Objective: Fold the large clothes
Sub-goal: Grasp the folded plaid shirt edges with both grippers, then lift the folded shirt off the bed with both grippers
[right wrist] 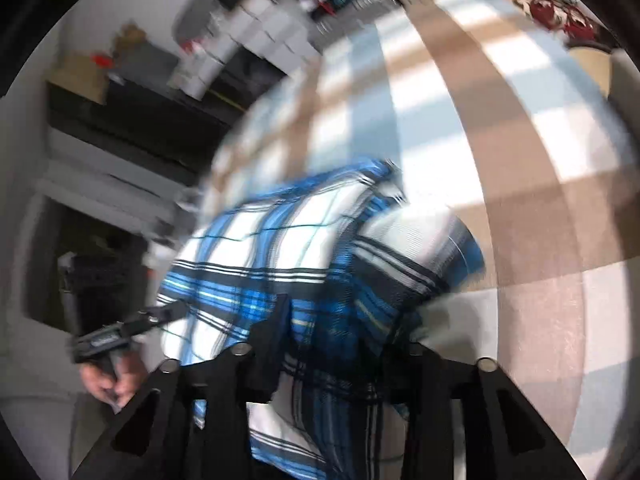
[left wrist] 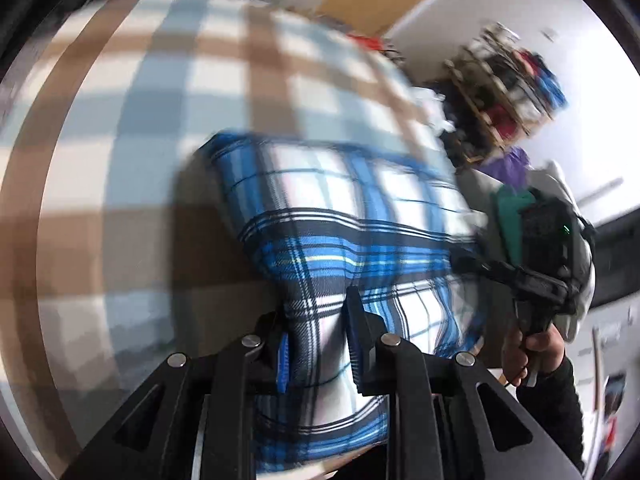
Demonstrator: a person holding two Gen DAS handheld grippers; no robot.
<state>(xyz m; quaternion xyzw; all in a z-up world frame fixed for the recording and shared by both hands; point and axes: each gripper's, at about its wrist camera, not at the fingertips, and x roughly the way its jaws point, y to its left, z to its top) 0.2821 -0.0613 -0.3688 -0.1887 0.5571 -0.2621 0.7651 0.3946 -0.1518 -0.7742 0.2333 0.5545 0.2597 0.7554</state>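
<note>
Gripping a bunched fold of the blue plaid shirt [left wrist: 340,216], the left gripper [left wrist: 316,336] stands with its jaws narrowly apart and the cloth pinched between them; its blue-ribbed pads [left wrist: 283,364] press on the fabric from both sides. The shirt spreads upward and rightward from this grip, over a checked cloth [left wrist: 120,128] of tan, pale blue and white squares that covers the work surface. At the right edge of the left wrist view, the right gripper [left wrist: 536,280] appears from the side, held by a hand [left wrist: 528,352] in a dark sleeve [left wrist: 556,400].

In the right wrist view, the left gripper [right wrist: 120,332] shows at the left edge, held by the other hand [right wrist: 108,384]. The plaid shirt [right wrist: 280,248] fills the centre, one folded part with a broad white panel lying to its right on the checked cloth [right wrist: 540,200]. The right gripper [right wrist: 340,340] has its jaws moderately apart with shirt fabric passing between them; strong blur leaves it unclear whether the pads press on the cloth.

Only the left wrist view shows a wooden rack [left wrist: 504,92] of coloured items and a purple item [left wrist: 508,164] against a white wall. Only the right wrist view shows dark shelving [right wrist: 140,112] with boxes, and red objects [right wrist: 552,8] beyond the far edge of the checked cloth. Both views are motion-blurred.
</note>
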